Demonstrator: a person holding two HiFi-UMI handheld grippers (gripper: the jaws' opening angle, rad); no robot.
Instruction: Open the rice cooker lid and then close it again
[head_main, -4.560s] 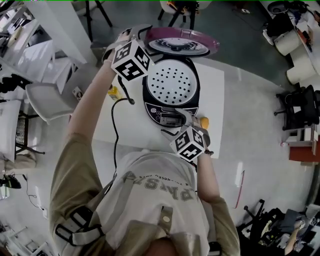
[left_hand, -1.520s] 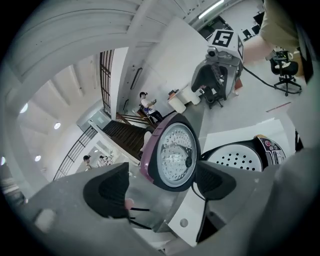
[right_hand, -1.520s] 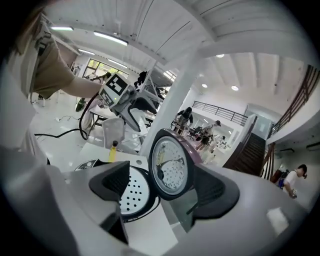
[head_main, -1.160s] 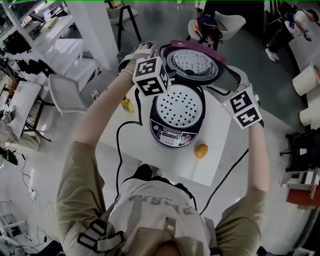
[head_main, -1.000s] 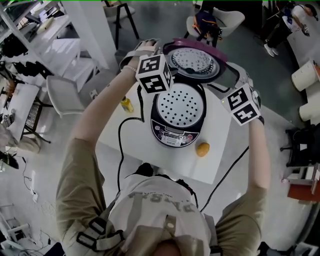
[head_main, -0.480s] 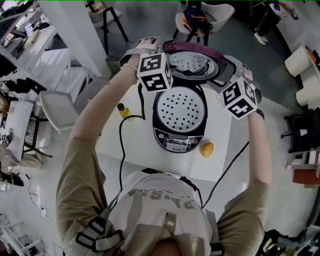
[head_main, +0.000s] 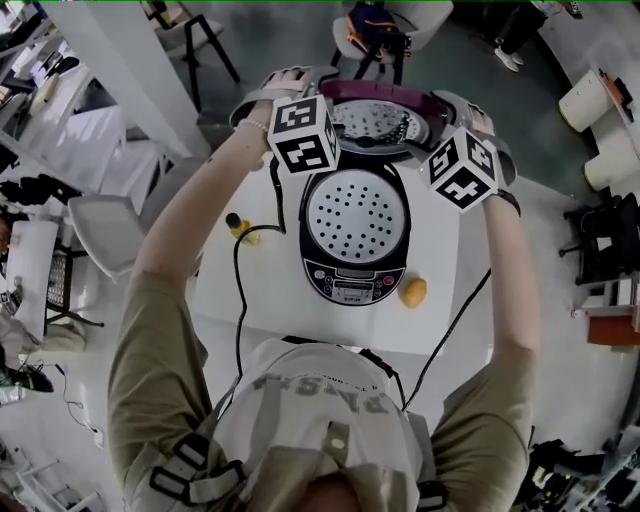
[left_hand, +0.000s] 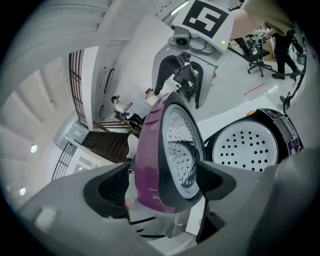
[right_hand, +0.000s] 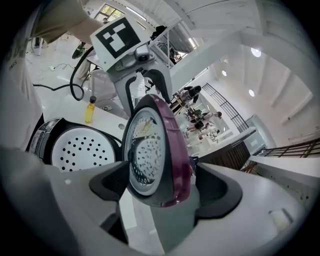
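Observation:
The black rice cooker (head_main: 356, 215) stands on a white table with its perforated white inner plate showing. Its purple lid (head_main: 380, 112) is raised at the back, nearly upright. My left gripper (head_main: 322, 98) holds the lid's left edge. In the left gripper view the lid (left_hand: 170, 150) sits deep between the jaws of the left gripper (left_hand: 165, 182), with both pads against it. My right gripper (head_main: 445, 108) straddles the lid's right edge. In the right gripper view the lid (right_hand: 160, 150) lies between the wide jaws of the right gripper (right_hand: 160, 187), with a small gap at the outer pad.
A small yellow-orange object (head_main: 412, 292) lies on the white table (head_main: 270, 300) by the cooker's front right. A yellow bottle (head_main: 238, 228) stands at the left, and a black cord (head_main: 240, 310) runs past it. Chairs and shelves surround the table.
The right gripper has come from the cooker's front, round its right side, onto the lid's right edge. The left gripper stayed at the lid's left edge. The lid now looks tipped slightly further forward.

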